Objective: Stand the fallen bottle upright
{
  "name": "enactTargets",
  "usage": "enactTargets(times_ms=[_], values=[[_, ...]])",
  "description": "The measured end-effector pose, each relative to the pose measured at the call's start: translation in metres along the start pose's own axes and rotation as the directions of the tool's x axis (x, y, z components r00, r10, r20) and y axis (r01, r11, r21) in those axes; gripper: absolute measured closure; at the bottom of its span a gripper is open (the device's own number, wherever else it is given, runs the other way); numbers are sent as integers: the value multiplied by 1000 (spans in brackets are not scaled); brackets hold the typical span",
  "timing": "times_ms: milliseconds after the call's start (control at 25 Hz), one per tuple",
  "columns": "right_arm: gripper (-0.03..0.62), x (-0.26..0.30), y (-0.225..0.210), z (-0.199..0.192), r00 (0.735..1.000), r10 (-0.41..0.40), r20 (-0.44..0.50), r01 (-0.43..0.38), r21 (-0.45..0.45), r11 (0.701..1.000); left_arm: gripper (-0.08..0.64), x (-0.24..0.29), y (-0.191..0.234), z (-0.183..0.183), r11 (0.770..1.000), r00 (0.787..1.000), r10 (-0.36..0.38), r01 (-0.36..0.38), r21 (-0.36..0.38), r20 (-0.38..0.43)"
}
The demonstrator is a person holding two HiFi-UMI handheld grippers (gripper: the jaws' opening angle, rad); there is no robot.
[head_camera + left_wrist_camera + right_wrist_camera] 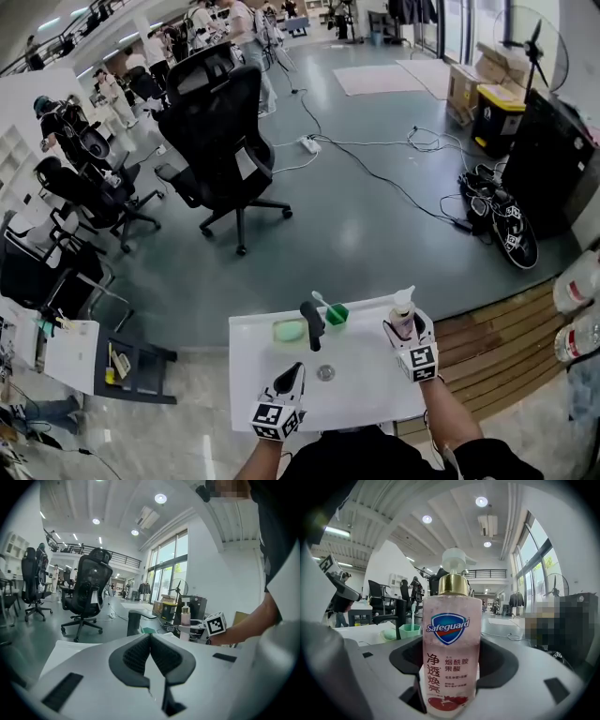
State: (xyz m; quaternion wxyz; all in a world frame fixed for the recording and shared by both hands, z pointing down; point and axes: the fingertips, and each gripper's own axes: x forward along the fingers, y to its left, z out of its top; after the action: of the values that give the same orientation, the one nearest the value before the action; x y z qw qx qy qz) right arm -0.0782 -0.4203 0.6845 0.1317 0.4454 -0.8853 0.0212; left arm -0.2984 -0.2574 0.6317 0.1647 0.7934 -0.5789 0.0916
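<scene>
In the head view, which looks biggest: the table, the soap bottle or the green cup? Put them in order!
1. the table, by far
2. the soap bottle
3. the green cup, only slightly smaller

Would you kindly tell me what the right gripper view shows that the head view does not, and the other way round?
Only the right gripper view: the blue Safeguard label and Chinese print on the pump bottle, and the right gripper with its jaws pressed on the bottle's sides. Only the head view: the round drain in the white table and the right gripper's marker cube. Both: the bottle upright in the right gripper, the green cup and the black faucet.
</scene>
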Motion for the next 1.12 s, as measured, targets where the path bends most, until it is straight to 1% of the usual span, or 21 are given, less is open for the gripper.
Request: enactTargets(times_ms=[320, 560, 800, 920, 1000, 1120], values=[[262, -12, -2, -6, 1000, -19, 1, 19, 18, 1000, 543, 4, -3, 1, 1000, 1000, -23, 23, 4, 4], [255, -20, -9, -12, 999, -44, -20, 45, 38, 998, 543, 5, -3, 1, 1000, 1000, -29, 29, 0, 3], [250, -22, -9, -13, 999, -31, -31, 32, 40, 999, 542, 6, -6, 2, 999, 999, -38, 38, 1, 6], [207, -24, -5, -15, 999, -20, -40, 22, 37, 999, 542, 5, -8, 3, 999, 999, -40, 40, 3, 7], [195, -28, -2, -16, 999, -18, -40, 20, 32, 999, 543, 4, -8, 3, 999, 999, -40, 40, 3, 8], [167, -38, -1, -14, 999, -37, -30, 38, 40, 998, 543, 1, -7, 2, 999, 999, -36, 36, 1, 7]])
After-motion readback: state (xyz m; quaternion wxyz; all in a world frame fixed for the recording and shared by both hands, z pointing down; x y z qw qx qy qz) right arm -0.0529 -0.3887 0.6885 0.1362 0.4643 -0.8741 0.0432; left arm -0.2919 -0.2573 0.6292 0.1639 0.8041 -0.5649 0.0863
